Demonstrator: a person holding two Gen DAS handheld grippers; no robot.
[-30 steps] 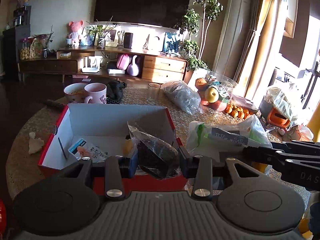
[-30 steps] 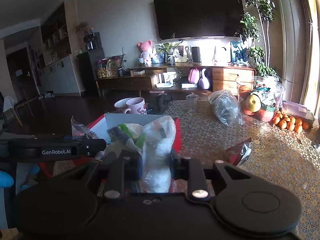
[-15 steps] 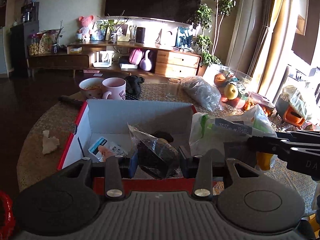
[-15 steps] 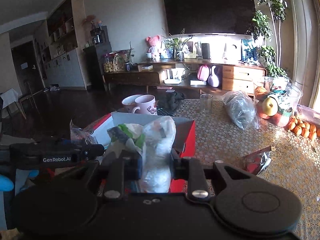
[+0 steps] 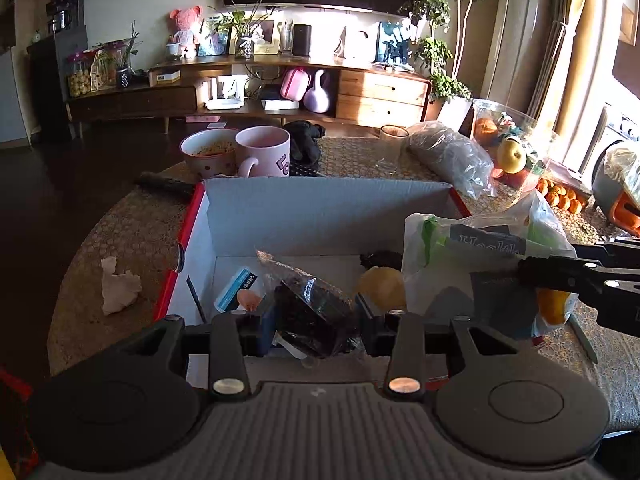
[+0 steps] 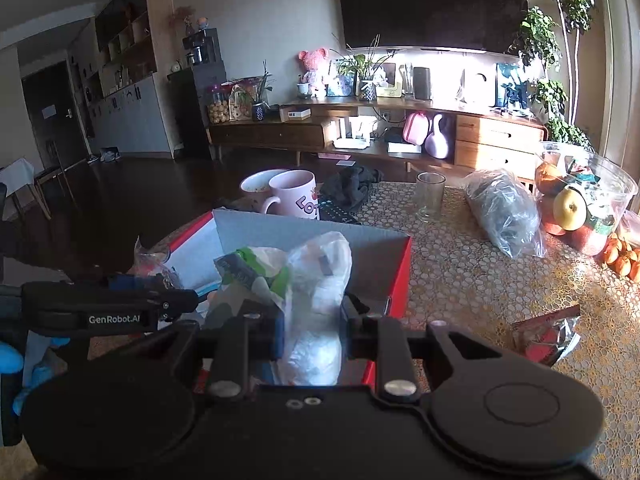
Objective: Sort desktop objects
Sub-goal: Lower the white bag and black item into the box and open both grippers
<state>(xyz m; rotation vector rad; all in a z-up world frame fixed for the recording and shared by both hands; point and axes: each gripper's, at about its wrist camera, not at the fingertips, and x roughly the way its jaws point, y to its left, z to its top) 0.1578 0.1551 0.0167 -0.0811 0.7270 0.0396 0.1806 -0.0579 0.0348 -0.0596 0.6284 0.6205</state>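
The left gripper (image 5: 316, 320) is clamping a dark clear packet (image 5: 310, 312) between its fingers, holding it over the near edge of the red cardboard box (image 5: 320, 216). The right gripper (image 6: 312, 332) is pinching a white plastic bag (image 6: 316, 300) with green print just beside it, at the box's right side. Behind the box, a pink mug (image 5: 266, 152) and a bowl (image 5: 208, 154) are standing on the table (image 5: 132, 232).

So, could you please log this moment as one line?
left gripper: holds dark packet | right gripper: holds white bag | both over red box

Home living room: wall television (image 6: 432, 0), wooden sideboard (image 6: 400, 128), houseplants (image 6: 548, 40).
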